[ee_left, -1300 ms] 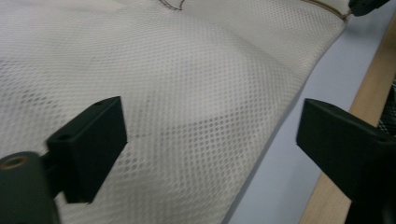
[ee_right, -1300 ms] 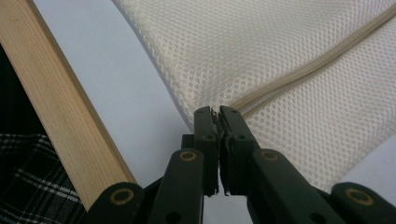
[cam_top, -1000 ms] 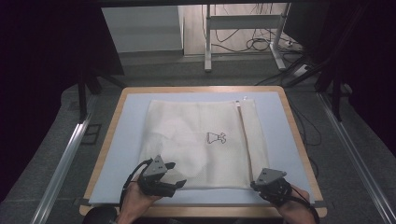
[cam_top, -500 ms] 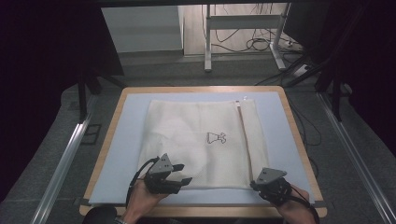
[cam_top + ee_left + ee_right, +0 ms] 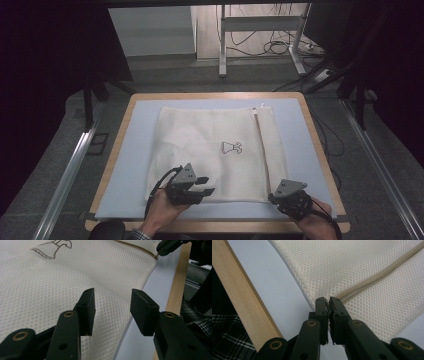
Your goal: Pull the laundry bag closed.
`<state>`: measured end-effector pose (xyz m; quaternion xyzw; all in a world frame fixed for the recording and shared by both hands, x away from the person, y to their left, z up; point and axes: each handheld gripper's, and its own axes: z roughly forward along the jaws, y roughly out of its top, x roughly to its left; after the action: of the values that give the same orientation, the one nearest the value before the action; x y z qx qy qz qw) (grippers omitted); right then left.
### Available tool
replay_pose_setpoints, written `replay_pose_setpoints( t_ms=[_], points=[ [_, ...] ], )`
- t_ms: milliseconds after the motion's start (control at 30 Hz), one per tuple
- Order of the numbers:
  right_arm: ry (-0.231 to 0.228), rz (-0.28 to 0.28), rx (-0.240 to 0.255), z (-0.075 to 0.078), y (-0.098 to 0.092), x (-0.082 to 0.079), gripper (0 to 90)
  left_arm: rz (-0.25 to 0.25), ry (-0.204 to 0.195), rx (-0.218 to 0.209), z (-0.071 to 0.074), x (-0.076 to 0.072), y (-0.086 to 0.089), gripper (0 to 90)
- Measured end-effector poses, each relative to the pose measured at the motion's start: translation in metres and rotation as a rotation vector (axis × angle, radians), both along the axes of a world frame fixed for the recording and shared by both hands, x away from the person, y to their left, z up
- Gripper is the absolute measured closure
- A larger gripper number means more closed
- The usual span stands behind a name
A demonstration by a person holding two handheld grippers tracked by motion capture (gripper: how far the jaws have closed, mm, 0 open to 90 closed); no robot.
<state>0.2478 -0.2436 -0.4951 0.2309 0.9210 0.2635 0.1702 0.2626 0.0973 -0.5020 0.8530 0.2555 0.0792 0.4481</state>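
The right gripper [image 5: 329, 300] is clamped on the near corner of the mesh laundry bag [image 5: 215, 150], right where the zipper [image 5: 382, 277] ends; in the right gripper view its jaws stand pressed together with only the thin fabric edge between them. In the high view it sits at the bag's near right corner [image 5: 287, 196] and holds the same spot as in the earlier frames.

The left gripper [image 5: 112, 307] has its jaws partly apart, and they have just been closing. In the left gripper view the near edge of the bag runs beneath the gap between the pads, which do not yet press the cloth, so nothing is gripped on this side.

Compared with a second ago, the left gripper [image 5: 197, 184] has slid along the near hem toward the right, from close to the bag's left corner to a point further in, and its jaws have narrowed. I judge this as lining up a second pinch on the hem while the right side anchors the zipper end, perhaps to lift or fold the bag, or to steady it for unzipping.

The bag lies flat on the pale blue mat [image 5: 140, 150] of the wood-rimmed counter [image 5: 120, 145], its small embroidered dress motif [image 5: 232, 148] facing up, the zipper along its right side.
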Motion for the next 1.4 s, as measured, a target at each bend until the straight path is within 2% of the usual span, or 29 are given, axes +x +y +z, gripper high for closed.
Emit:
replay_pose_setpoints(
  t_ms=[300, 533, 1233, 1400],
  points=[
    [0.005, -0.001, -0.003, 0.000, 0.000, 0.000, 84.9, -0.039, -0.009, 0.015, -0.003, 0.004, -0.023, 61.4],
    [0.005, -0.003, -0.001, 0.000, 0.000, 0.000, 84.9, -0.073, 0.005, 0.018, -0.007, 0.008, -0.043, 66.6],
    [0.005, -0.012, 0.008, 0.000, 0.000, 0.000, 84.8, -0.139, -0.010, 0.046, -0.012, 0.011, -0.087, 82.6],
    [0.006, -0.014, 0.015, -0.001, -0.001, 0.001, 84.7, -0.141, 0.011, 0.013, -0.015, 0.014, -0.097, 88.0]
  ],
)
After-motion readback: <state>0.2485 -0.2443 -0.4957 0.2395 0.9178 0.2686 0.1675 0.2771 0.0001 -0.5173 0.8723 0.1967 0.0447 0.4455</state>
